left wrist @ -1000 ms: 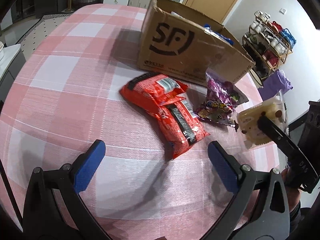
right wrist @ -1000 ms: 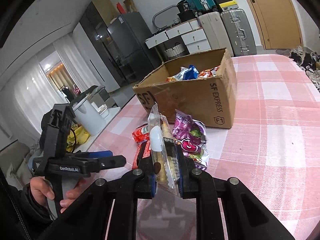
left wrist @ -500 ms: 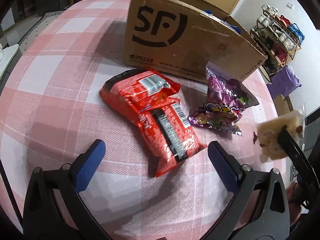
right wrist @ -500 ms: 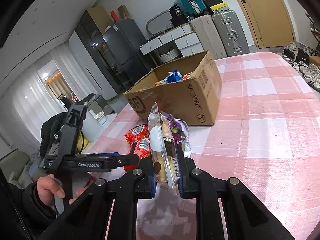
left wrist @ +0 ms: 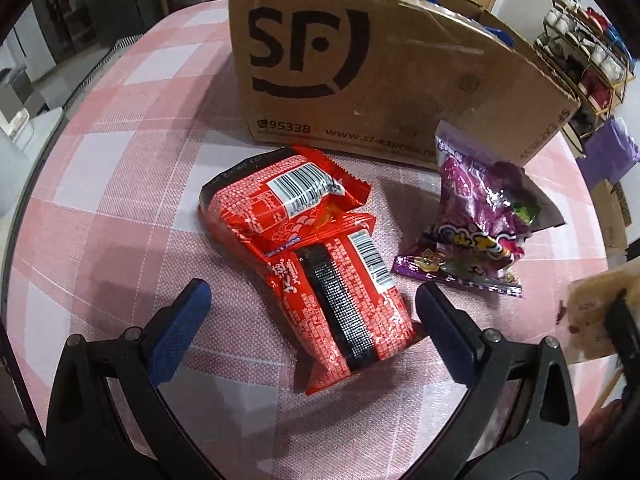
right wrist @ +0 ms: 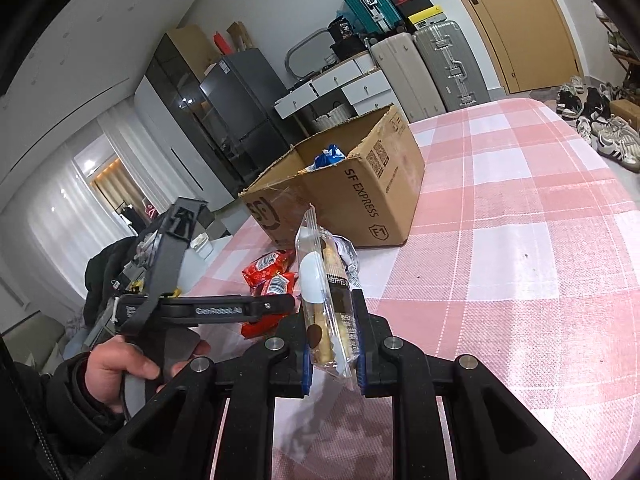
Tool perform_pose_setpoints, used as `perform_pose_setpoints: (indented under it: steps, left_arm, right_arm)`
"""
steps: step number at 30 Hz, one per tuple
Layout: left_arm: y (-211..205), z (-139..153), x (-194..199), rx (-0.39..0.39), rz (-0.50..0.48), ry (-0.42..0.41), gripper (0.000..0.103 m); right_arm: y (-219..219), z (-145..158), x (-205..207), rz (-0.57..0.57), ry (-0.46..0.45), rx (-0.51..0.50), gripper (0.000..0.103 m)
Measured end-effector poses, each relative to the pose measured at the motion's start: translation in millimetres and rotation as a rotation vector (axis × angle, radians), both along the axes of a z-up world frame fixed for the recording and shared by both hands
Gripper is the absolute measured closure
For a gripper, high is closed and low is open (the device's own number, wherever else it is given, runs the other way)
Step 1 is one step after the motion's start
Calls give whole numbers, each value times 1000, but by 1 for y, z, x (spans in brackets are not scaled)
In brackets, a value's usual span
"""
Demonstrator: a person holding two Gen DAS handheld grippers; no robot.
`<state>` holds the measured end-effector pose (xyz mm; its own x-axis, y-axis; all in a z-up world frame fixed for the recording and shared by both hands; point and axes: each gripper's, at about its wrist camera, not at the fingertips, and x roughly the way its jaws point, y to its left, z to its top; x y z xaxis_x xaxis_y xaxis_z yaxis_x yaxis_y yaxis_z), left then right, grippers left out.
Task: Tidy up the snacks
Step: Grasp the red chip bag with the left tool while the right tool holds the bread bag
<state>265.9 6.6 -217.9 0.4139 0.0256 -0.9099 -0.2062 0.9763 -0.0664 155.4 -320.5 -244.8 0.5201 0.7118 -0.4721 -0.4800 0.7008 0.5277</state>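
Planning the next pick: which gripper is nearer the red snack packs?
Left. The open left gripper straddles the red snack packs; the right gripper holds a clear pastry packet off to their right.

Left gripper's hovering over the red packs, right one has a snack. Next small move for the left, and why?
Probably lower the left gripper and close on the nearer red pack: its fingers stand open on either side of it. The right gripper is shut on the clear-wrapped snack, bound for the cardboard box.

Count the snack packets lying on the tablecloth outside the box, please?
3: two red packets overlapping between the left gripper's open jaws, and a purple bag beside the cardboard box. Others may hide behind it.
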Motion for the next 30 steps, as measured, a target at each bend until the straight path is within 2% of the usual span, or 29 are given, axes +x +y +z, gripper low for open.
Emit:
perform_pose_setpoints:
  steps: [5,8,10,12,13,14,15,20,30]
  left_arm:
    - [-7,1,-1,39,-13,-1,6]
    - [-5,2,-7,42,-18,-12,13]
    - [-4,4,-16,42,-34,-17,23]
    - [-4,7,-23,41,-55,-21,41]
    - [-5,8,-25,37,-68,-25,45]
    - [-7,11,-31,34,-78,-28,56]
    - [-7,13,-35,29,-87,-33,61]
    - [-2,18,-55,-47,-141,-44,61]
    - [30,32,-74,-109,-115,-89,61]
  right_arm:
    - [-4,5,-4,2,-19,13,87]
    - [-4,8,-8,3,-25,15,87]
    - [-4,9,-9,2,-25,14,87]
    - [-4,10,-12,3,-27,12,87]
    - [-4,10,-13,4,-27,10,87]
    - [-2,11,-15,5,-27,7,87]
    - [-2,12,-16,6,-28,6,87]
    - [3,18,-23,12,-36,-11,87]
    - [16,35,-37,30,-68,-60,87]
